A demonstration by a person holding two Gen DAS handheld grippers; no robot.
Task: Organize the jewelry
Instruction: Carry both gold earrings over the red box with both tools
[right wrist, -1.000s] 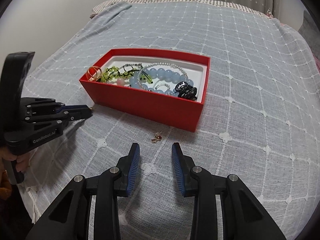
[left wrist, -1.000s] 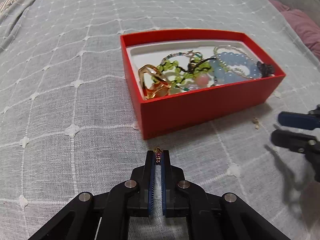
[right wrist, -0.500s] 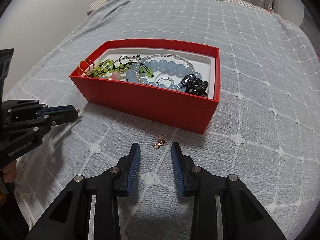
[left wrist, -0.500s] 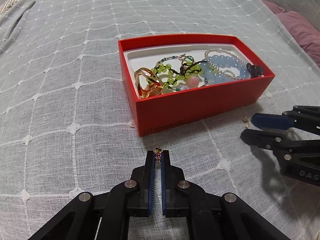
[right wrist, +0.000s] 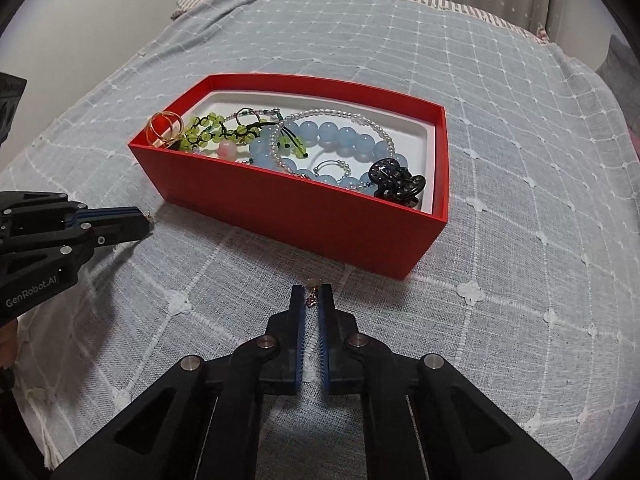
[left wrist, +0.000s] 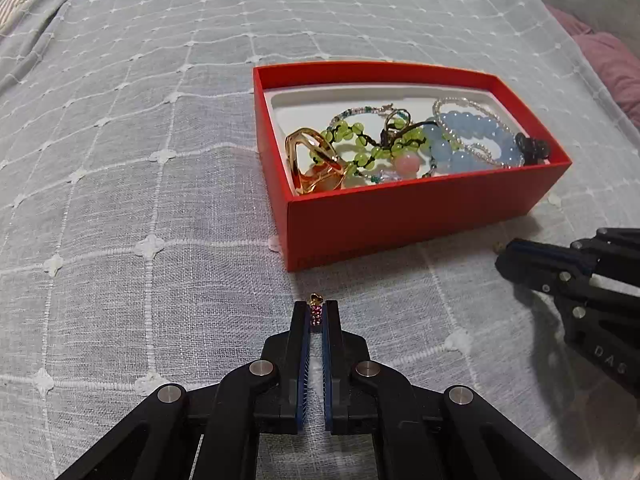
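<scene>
A red box (left wrist: 400, 216) (right wrist: 304, 216) with a white liner sits on the bed and holds several pieces: gold rings (left wrist: 316, 160), a green bead bracelet (right wrist: 212, 128), a blue bead bracelet (right wrist: 340, 136), a pearl strand and a dark hair claw (right wrist: 396, 180). My left gripper (left wrist: 317, 312) is shut on a small gold earring with pink stones (left wrist: 316, 312), just in front of the box's near-left corner. My right gripper (right wrist: 312, 298) is shut on a small gold earring (right wrist: 312, 298) on the cloth before the box's right end.
The bed is covered by a grey quilt with a white grid pattern (right wrist: 520, 260). A pink cloth (left wrist: 612, 64) lies at the far right. A striped pillow edge (right wrist: 440, 0) runs along the back.
My right gripper moved forward and closed its fingers around the small gold earring on the cloth. My left gripper kept its hold on its earring and shifted slightly relative to the box.
</scene>
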